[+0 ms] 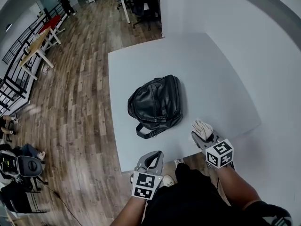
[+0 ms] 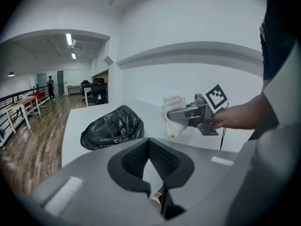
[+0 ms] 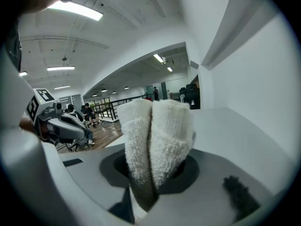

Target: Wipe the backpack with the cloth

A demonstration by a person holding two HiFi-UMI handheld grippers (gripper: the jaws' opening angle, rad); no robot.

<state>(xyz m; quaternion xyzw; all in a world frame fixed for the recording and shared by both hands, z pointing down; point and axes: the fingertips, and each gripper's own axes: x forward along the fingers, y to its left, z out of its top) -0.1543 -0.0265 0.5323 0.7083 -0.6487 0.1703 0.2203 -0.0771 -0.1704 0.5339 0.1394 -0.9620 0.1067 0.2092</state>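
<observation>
Plainly, a black leather backpack (image 1: 156, 105) is seen lying flat on a smooth white table (image 1: 141, 69), towards its near left corner. Its skin is glossy and creased, its outline rounded and slumped, and a strap loop with a small metal buckle is seen at the end nearest the person. Its long axis is laid on a diagonal in the head view, from near left to far right, with the strap end turned towards the table's near edge.

A white terry cloth (image 3: 155, 140), thick and nubbly, is folded into two upright rolls and is clamped at its base by the right gripper (image 3: 149, 182). The jaws are closed on the fold, and the free rolls are left standing up beyond them. In the head view the cloth is held over the near edge of the table, just right of the backpack and apart from it.

The left gripper (image 2: 159, 182) is held in front of the near table edge, short of the backpack. Its ribbed black pads are drawn nearly together, only a narrow slit is left, and nothing is held between them
</observation>
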